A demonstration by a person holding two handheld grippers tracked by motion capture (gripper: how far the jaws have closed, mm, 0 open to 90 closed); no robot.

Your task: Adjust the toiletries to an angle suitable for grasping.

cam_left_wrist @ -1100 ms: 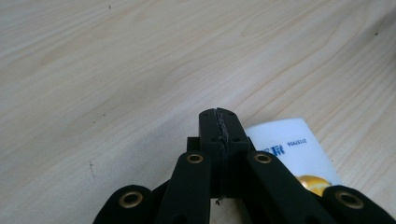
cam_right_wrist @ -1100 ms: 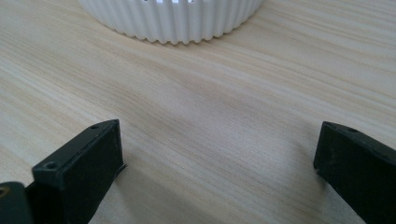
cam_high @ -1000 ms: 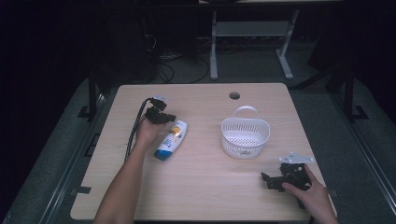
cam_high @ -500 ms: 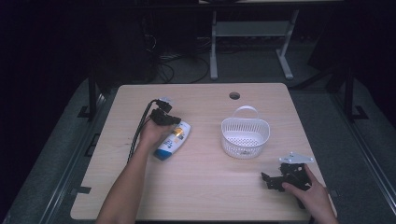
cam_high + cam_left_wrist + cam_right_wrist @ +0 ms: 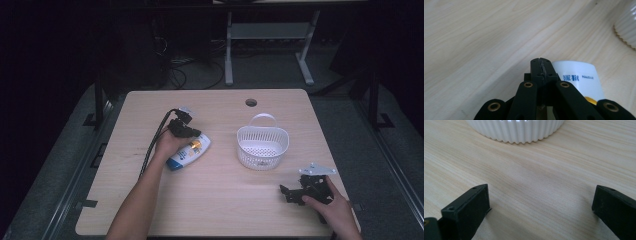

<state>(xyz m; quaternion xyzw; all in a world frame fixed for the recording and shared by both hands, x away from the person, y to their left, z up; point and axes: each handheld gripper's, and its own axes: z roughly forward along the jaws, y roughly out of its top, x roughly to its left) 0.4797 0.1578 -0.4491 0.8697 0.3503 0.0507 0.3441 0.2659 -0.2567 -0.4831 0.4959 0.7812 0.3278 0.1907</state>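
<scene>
A white plastic bottle with a blue base and an orange label patch (image 5: 188,152) is seen lying on its side on the pale wood-grain counter (image 5: 220,210), left of centre, with the left gripper (image 5: 186,131) set against its far end. In the left gripper view the black jaws are pressed together with nothing between them, and the bottle's white end (image 5: 576,75) is shown just beside the closed tips rather than gripped. From that placement, the bottle is judged to be nudged or lined up, not lifted, perhaps toward the basket.

A white slotted plastic basket with a loop handle (image 5: 263,145) is stood upright right of centre, well apart from the bottle. Its perforated floor is exposed, and nothing is seen inside it.

The right gripper (image 5: 292,194) is held low at the counter's near right corner, below the basket. In the right gripper view its jaws are spread wide over bare wood, nothing is held between them, and the basket's ribbed wall (image 5: 516,131) is faced ahead, as if kept ready.
</scene>
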